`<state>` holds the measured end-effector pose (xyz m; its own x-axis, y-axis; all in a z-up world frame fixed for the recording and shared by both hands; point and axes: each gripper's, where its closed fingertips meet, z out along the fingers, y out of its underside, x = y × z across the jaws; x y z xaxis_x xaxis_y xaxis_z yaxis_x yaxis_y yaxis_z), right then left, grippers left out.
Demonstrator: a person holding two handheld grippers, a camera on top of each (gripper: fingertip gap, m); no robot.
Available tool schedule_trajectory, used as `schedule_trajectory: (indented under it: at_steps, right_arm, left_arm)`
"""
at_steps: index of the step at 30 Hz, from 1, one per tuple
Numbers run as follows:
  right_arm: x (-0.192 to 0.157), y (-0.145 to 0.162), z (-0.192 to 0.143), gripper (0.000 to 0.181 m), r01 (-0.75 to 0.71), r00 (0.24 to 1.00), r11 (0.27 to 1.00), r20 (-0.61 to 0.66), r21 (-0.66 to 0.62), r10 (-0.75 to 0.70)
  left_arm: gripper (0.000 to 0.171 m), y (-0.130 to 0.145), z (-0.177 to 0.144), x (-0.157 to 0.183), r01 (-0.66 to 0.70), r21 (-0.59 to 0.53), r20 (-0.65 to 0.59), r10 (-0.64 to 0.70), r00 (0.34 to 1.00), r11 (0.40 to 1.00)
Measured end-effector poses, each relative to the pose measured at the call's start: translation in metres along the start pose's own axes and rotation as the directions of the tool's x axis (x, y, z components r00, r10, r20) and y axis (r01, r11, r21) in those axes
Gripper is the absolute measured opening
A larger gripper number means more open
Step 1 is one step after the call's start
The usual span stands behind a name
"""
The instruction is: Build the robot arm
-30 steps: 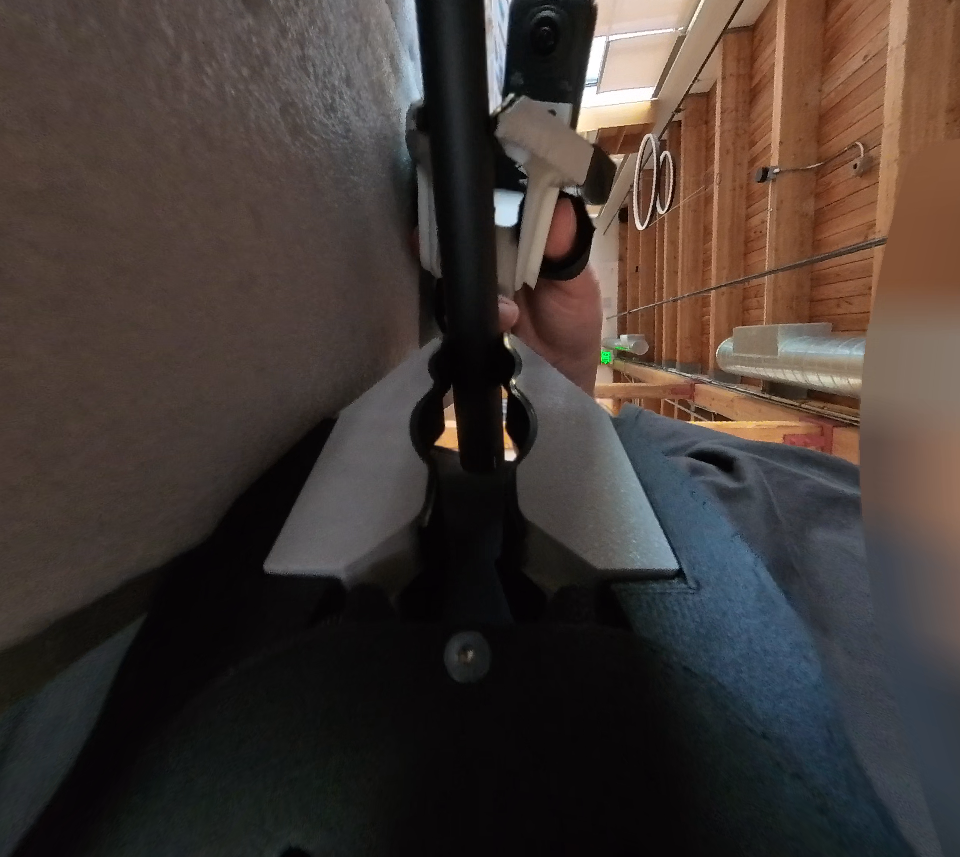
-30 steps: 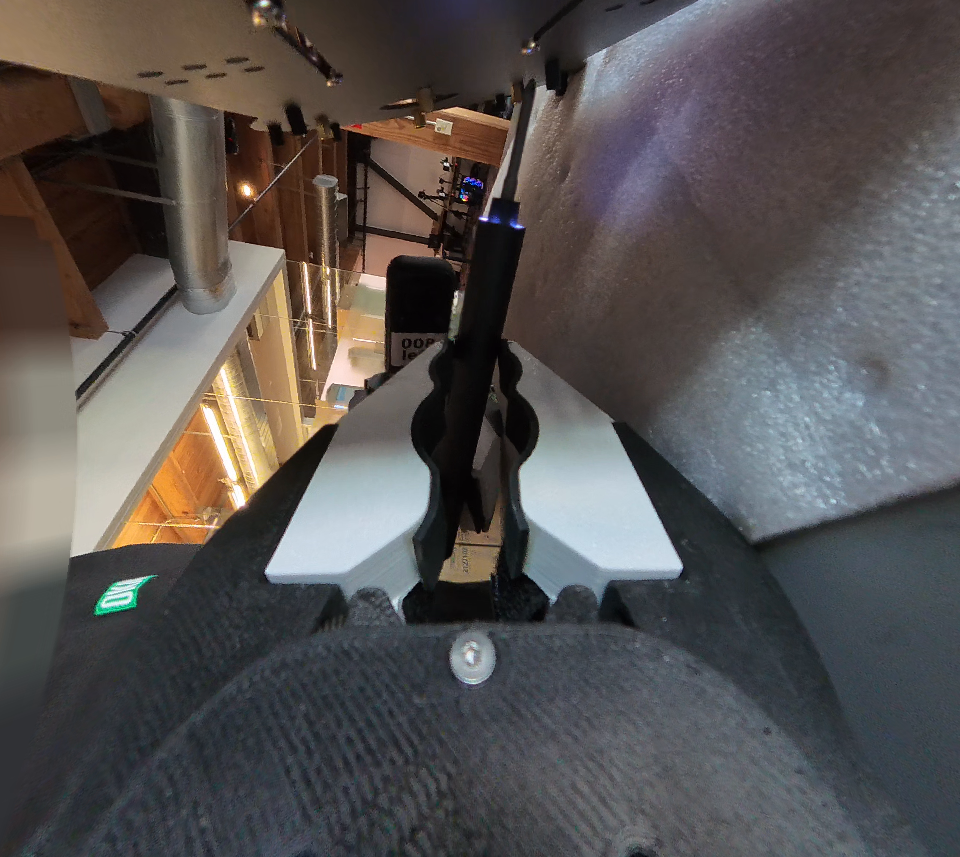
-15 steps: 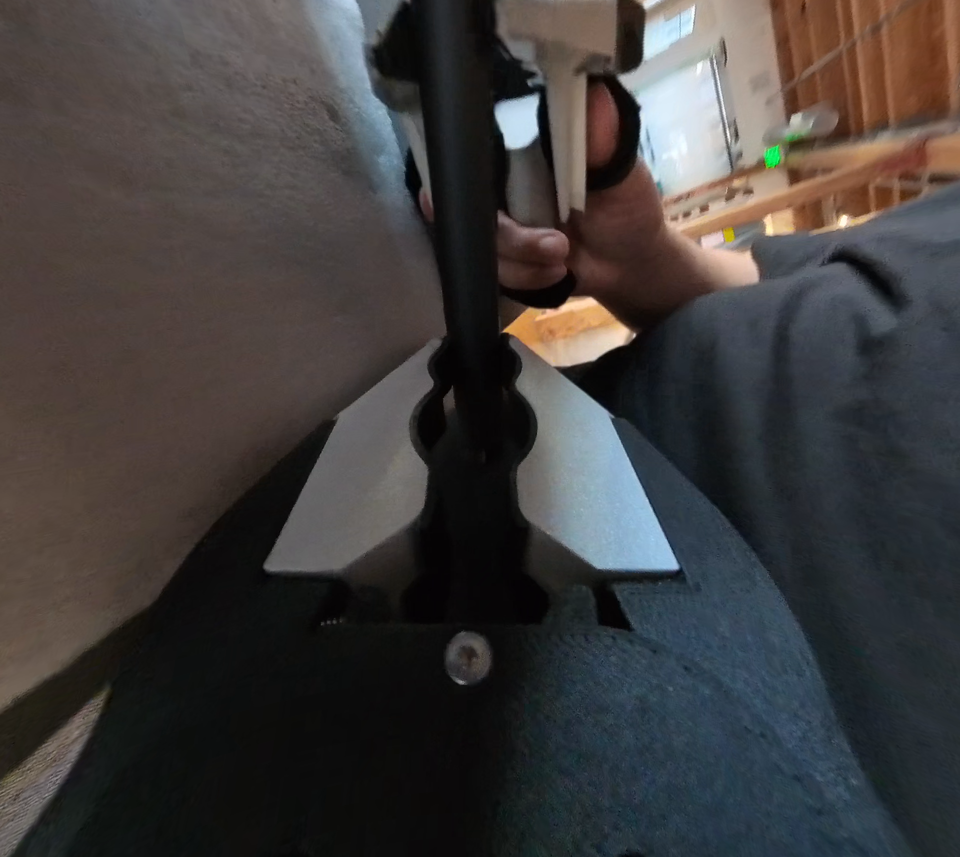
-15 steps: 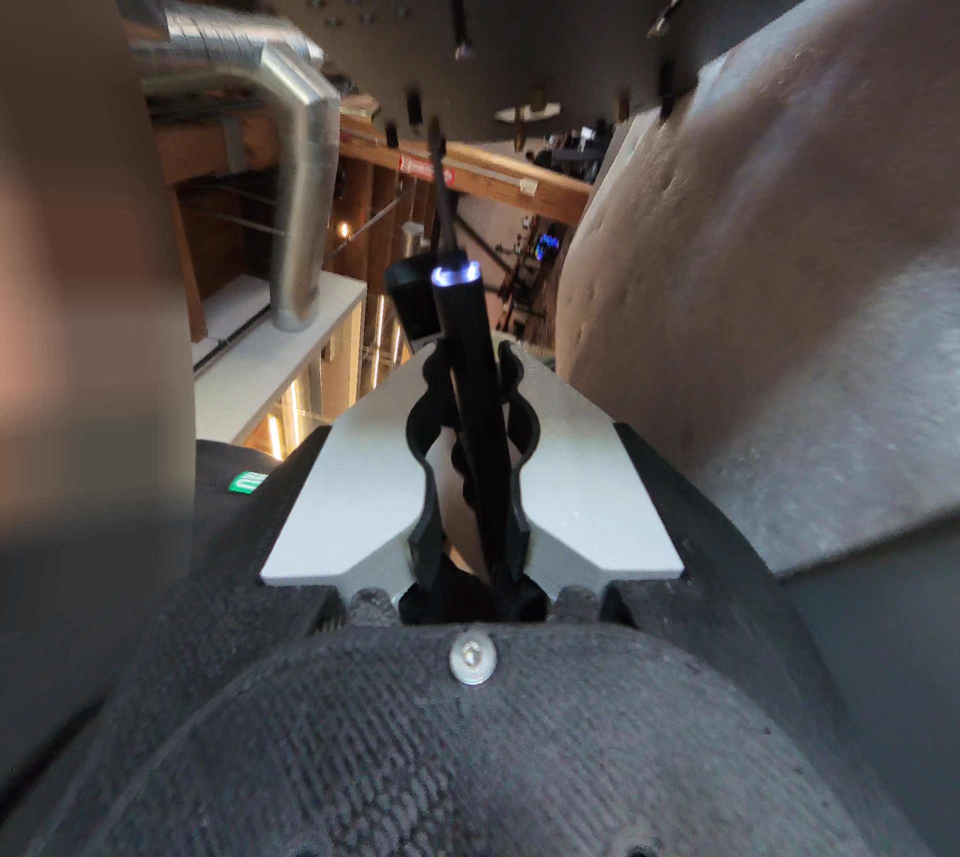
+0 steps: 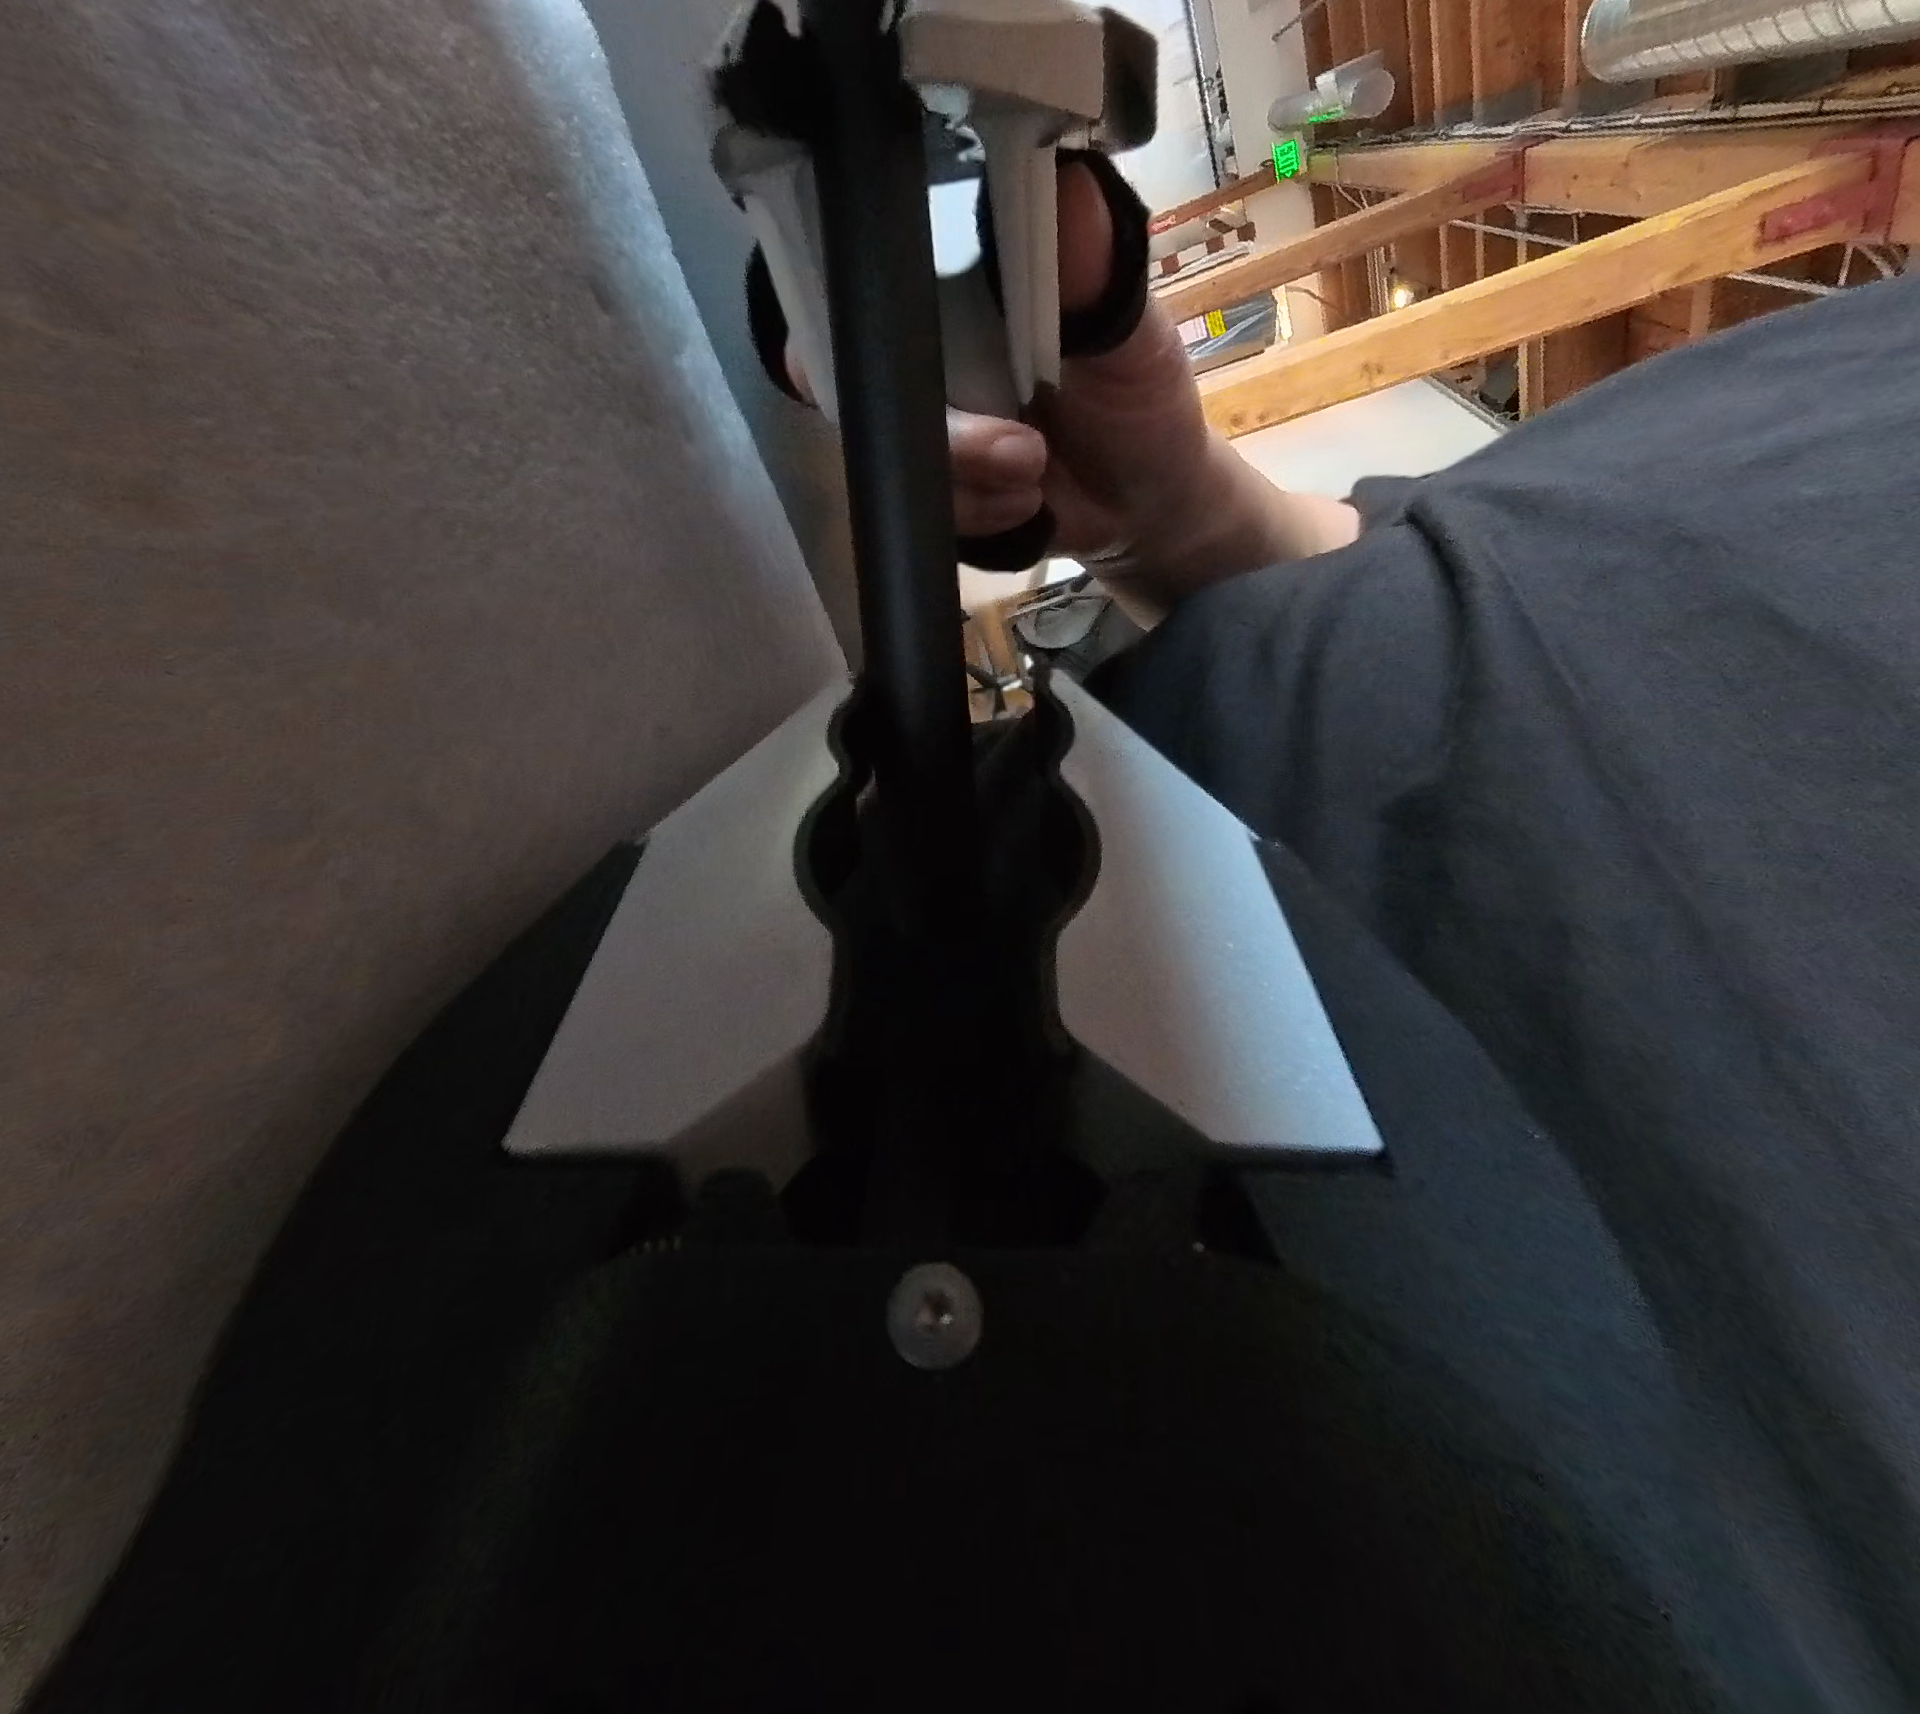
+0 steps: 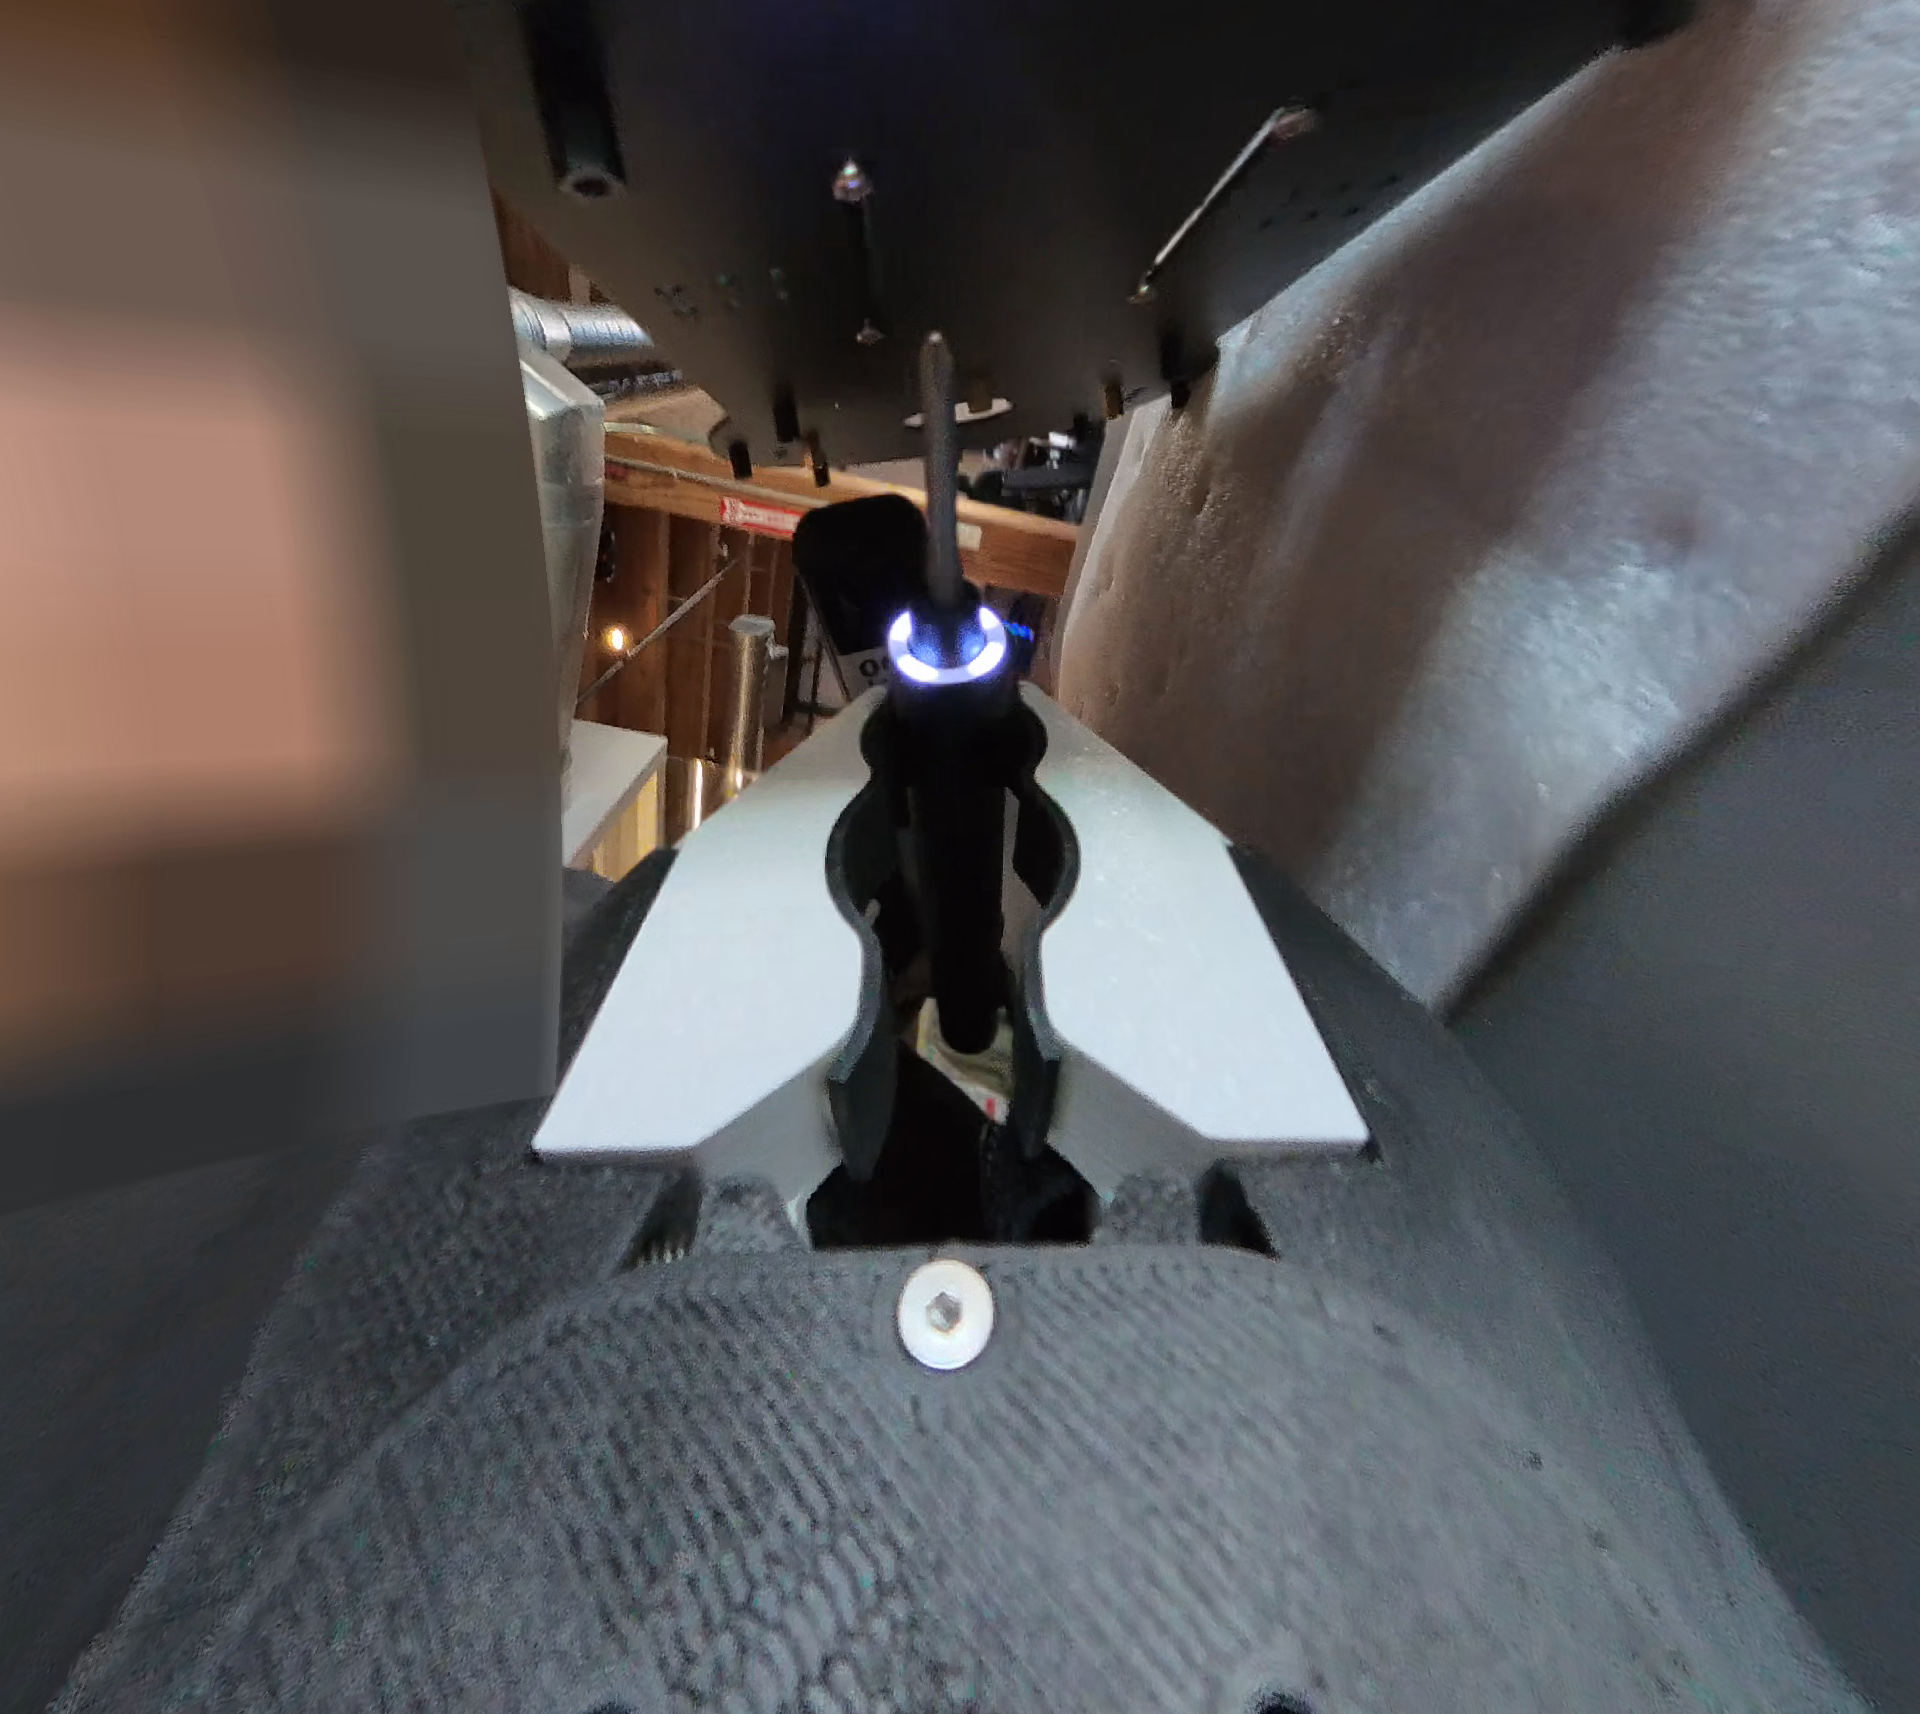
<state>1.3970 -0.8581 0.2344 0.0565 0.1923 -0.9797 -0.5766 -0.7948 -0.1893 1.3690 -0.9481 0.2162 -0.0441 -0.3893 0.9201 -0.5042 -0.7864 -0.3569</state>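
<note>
My left gripper [image 5: 951,791] is clamped on a long black cylindrical rod [image 5: 883,376] running to twelve o'clock, with white foam sheeting [image 5: 312,521] at nine o'clock. My right gripper [image 6: 951,791] grips a slim black electric screwdriver with a glowing ring light [image 6: 948,656]; its bit points at twelve o'clock toward a dark perforated metal panel [image 6: 1039,158], tip near a screw [image 6: 850,181].

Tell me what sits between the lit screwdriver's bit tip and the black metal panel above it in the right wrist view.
Nothing: the right wrist view shows open air between the screwdriver bit and the black panel.
</note>
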Motion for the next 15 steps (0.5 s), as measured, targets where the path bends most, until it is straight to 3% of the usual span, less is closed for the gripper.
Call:
schedule_trajectory:
  at_steps: [5, 15]
  right_arm:
    - [0.002, -0.006, -0.016, 0.02, -0.053, 0.999, 0.995, 0.003, 0.081, 0.053]
    - [0.01, -0.002, -0.021, 0.016, -0.043, 0.999, 0.999, -0.028, 0.032, 0.044]
  left_arm:
    - [0.026, 0.001, -0.012, 0.005, -0.002, -0.009, -0.022, 0.002, 1.0, 1.0]
    - [0.02, 0.003, -0.018, -0.009, -0.125, -0.027, 0.12, 0.128, 0.985, 0.992]
